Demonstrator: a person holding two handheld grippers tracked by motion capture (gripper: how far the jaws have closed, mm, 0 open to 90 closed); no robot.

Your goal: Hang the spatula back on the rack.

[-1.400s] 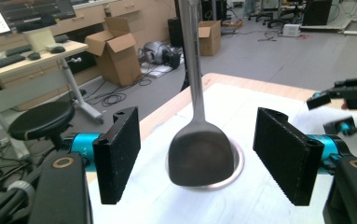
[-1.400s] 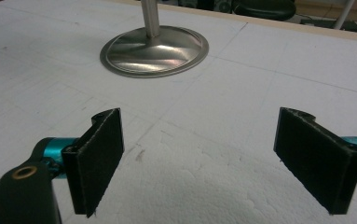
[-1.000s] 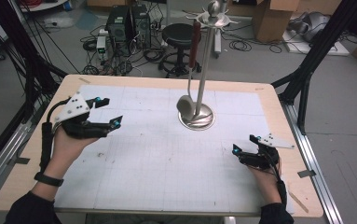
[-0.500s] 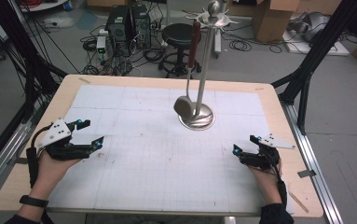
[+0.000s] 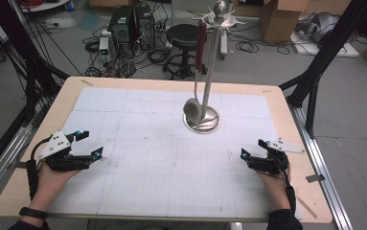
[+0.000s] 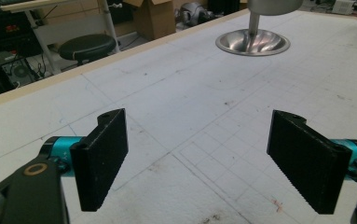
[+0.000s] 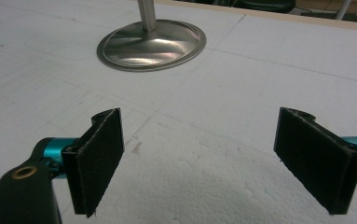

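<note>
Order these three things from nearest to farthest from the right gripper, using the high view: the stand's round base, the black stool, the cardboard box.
1. The stand's round base, on the table, up-left of the right gripper.
2. The black stool, on the floor beyond the table's far edge.
3. The cardboard box, at the back, right of the stool.

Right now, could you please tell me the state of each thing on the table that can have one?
Left gripper: jaws open, nothing between them, low over the mat.
Right gripper: jaws open, empty.
Ladle: hanging from the stand's top, bowl just above the base.
Stand: upright on the mat.
</note>
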